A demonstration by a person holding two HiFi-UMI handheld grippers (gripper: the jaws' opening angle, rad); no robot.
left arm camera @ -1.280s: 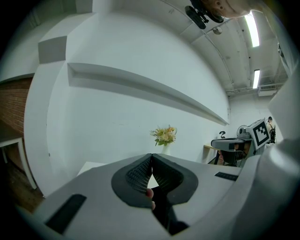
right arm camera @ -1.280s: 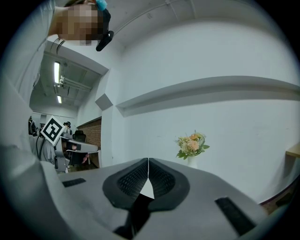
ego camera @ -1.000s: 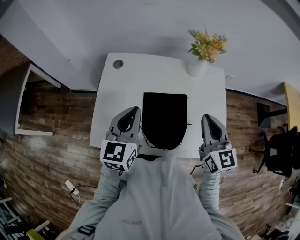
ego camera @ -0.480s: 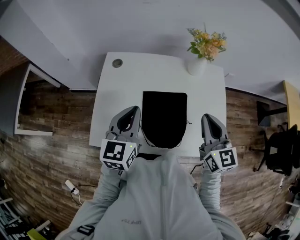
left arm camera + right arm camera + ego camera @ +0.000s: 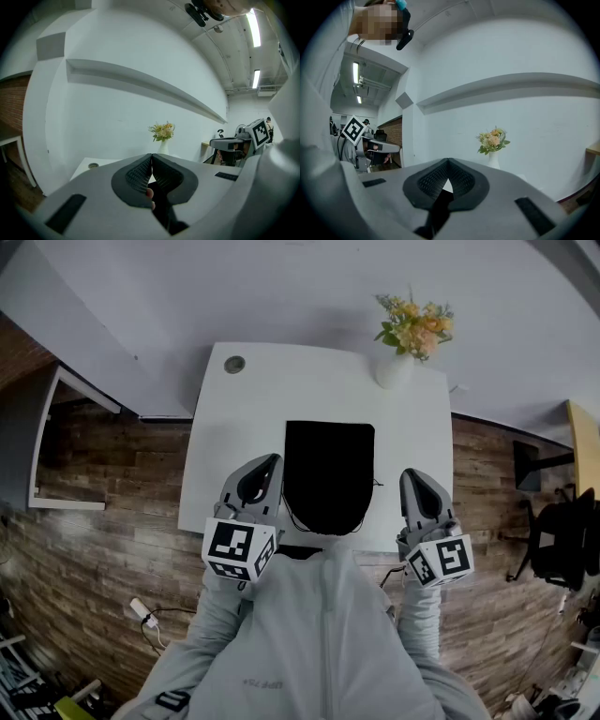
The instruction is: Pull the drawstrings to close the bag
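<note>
My left gripper (image 5: 151, 155) has its jaws pressed together, pad against pad, with nothing caught between them. My right gripper (image 5: 447, 161) is the same: jaws closed at the tips and empty.

The black bag (image 5: 328, 474) lies flat between the two grippers. It sits just to the right of my left jaws and a little apart from my right jaws, on their left. A thin cord (image 5: 288, 513) loops out at the bag's near end, close beside my left jaws, and neither gripper touches it.

The bag rests on a white table (image 5: 225, 446). Beyond both sets of jaws, at the far right corner, stands a white vase (image 5: 395, 377) of yellow flowers (image 5: 415, 328). A small round disc (image 5: 234, 365) sits at the far left corner.
</note>
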